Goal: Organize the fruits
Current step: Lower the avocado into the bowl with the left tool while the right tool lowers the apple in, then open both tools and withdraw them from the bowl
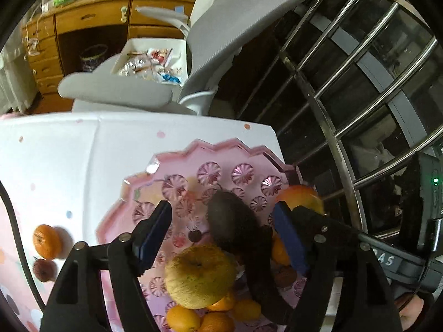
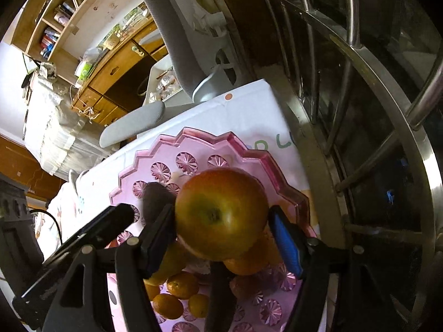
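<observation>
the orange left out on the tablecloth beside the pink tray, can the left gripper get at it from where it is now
Probably yes. The left gripper hangs open over the pink tray, nothing gripped, and the orange sits on the tablecloth to its left, clear above. Only a small dark red fruit crowds it on the near side.

Left claw [image 1: 221, 231] agape; right claw [image 2: 221, 235] clamped

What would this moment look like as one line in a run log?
left gripper open over avocado | right gripper holding apple above pink tray | tangerine outside tray
</observation>
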### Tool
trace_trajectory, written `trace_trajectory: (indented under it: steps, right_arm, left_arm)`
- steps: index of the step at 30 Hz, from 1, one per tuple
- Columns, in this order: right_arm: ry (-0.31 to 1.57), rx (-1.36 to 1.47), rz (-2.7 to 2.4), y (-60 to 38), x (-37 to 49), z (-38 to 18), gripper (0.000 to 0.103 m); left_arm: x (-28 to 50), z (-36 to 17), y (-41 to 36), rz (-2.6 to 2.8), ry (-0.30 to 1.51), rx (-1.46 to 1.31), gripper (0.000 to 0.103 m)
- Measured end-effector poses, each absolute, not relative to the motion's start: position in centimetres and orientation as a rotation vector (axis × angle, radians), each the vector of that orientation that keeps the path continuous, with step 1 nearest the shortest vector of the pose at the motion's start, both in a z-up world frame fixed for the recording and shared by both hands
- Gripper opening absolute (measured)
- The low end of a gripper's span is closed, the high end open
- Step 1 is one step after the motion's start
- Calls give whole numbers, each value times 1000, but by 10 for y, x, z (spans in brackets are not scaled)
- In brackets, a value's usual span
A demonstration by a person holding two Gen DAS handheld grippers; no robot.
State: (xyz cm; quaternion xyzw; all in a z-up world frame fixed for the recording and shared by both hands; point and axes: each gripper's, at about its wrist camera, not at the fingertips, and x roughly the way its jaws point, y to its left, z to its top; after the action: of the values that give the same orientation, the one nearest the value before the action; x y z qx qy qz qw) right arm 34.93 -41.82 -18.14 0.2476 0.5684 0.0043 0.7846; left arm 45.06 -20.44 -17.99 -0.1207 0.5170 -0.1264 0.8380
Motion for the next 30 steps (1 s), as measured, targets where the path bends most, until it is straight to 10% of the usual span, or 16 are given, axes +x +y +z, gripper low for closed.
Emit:
trace_trajectory:
  steps: [30]
  right_arm:
    - [1154,586,-29,-306,259,-113,71]
  left_arm:
    - [322,-125,-47,-231,1113,-250,75]
